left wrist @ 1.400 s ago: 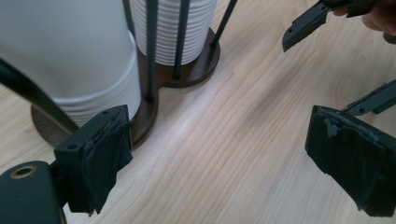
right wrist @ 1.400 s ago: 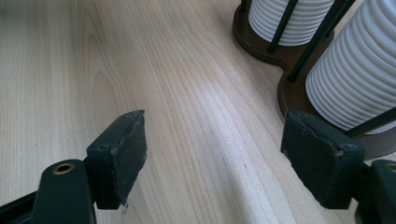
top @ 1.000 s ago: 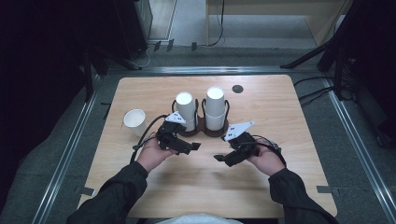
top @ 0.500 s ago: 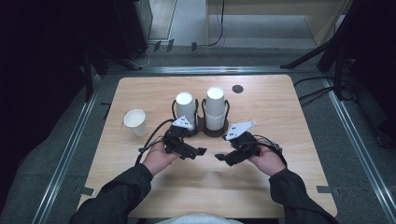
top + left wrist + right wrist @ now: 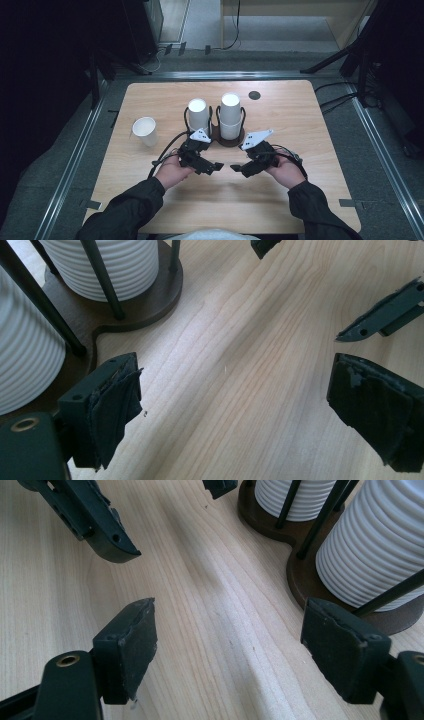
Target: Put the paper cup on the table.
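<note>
Bright lit table, dark surroundings, sharp close-ups

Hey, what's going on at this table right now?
A person holds the left gripper and the right gripper low over the wooden table, tips facing each other, both open and empty. Behind them a dark holder carries two stacks of white cups. A single cup stands apart on the left.

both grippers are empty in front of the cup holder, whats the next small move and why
Probably reach the left gripper forward to the left cup stack in the holder. Both it and the right gripper stand open over bare table, holding nothing, and one loose cup already stands apart at the left, so pulling another cup seems likely.
</note>
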Motion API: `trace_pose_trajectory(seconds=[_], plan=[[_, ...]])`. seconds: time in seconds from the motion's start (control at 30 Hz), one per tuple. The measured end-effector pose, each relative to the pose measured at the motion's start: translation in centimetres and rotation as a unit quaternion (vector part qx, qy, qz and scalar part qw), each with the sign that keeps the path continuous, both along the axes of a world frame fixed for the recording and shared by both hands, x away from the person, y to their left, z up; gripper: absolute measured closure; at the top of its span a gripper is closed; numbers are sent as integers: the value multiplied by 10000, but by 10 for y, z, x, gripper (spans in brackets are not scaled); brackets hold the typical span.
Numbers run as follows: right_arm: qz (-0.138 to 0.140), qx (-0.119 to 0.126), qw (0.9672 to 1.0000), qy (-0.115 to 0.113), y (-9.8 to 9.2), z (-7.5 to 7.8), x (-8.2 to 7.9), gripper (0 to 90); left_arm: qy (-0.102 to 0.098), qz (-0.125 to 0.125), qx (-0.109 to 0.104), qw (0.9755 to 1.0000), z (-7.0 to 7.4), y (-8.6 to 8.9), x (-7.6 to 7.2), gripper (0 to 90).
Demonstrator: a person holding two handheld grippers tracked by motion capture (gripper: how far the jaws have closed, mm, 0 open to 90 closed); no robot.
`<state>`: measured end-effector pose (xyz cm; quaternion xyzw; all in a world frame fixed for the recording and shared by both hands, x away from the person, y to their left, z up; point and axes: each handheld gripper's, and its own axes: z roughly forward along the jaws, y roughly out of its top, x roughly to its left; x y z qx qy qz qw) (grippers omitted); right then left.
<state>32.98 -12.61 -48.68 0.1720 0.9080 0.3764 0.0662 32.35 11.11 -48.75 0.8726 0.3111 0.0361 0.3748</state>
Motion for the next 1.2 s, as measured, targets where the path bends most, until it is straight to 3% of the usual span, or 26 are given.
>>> trace_pose_trajectory(seconds=[0.3,1.2], plan=[[-7,4,10000,-10,-1,0,1,228,-119,3,20,9999,0,3,1,75],[4,-6,10000,0,-1,0,0,228,-104,-110,63,9999,-1,2,-1,75]])
